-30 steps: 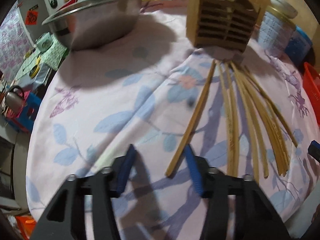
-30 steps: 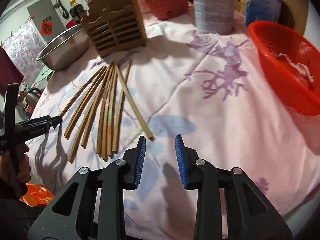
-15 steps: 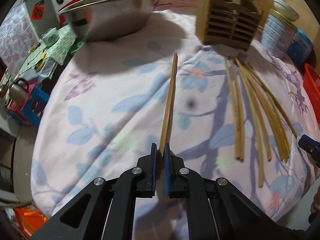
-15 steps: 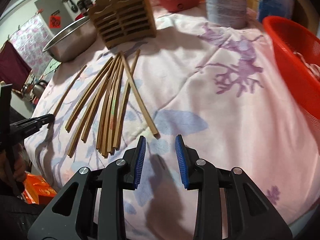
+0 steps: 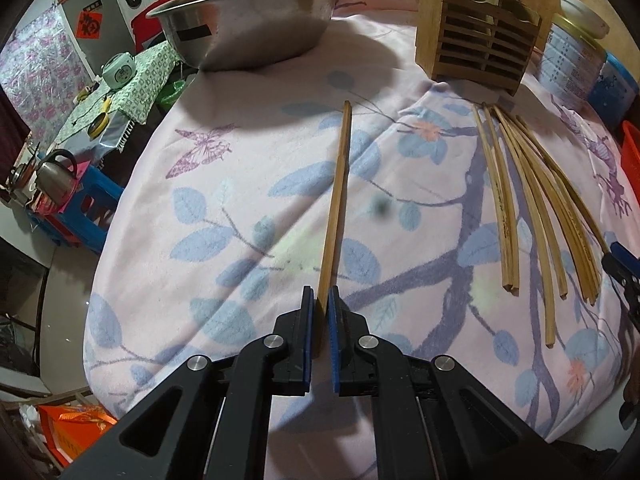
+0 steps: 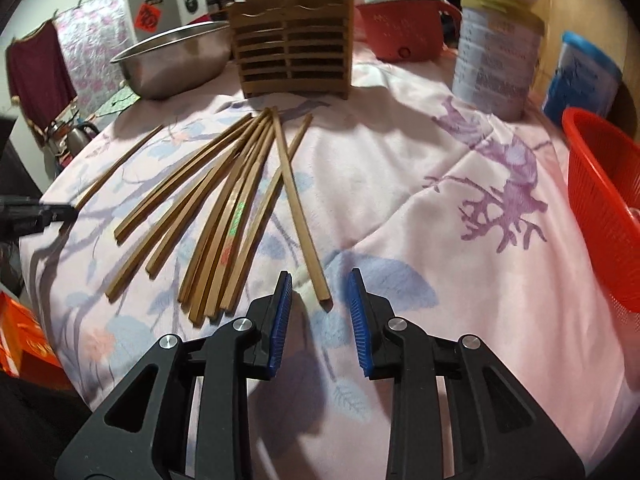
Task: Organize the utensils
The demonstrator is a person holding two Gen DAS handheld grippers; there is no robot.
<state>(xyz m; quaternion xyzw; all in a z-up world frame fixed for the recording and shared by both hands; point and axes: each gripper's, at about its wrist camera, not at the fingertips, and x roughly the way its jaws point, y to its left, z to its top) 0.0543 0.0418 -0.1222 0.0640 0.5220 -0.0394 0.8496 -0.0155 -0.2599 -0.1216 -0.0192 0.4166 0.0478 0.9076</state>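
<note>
The left claw [image 5: 318,305] held one chopstick [image 5: 337,200] by its near end. The right claw [image 6: 319,293], narrowing but unclosed, straddled another chopstick's [image 6: 301,216] tip; it needed centring before closing. The wooden holder [image 6: 292,54] stood well beyond.

I see a steel bowl [image 5: 248,20] at the far side of the flowered pink cloth [image 5: 240,208], and a tall tin [image 6: 498,56] with a blue tub [image 6: 582,84] just beside it. A red basket [image 6: 600,200] sits at the right edge, a kettle [image 5: 54,174] low down beyond the cloth's left side
</note>
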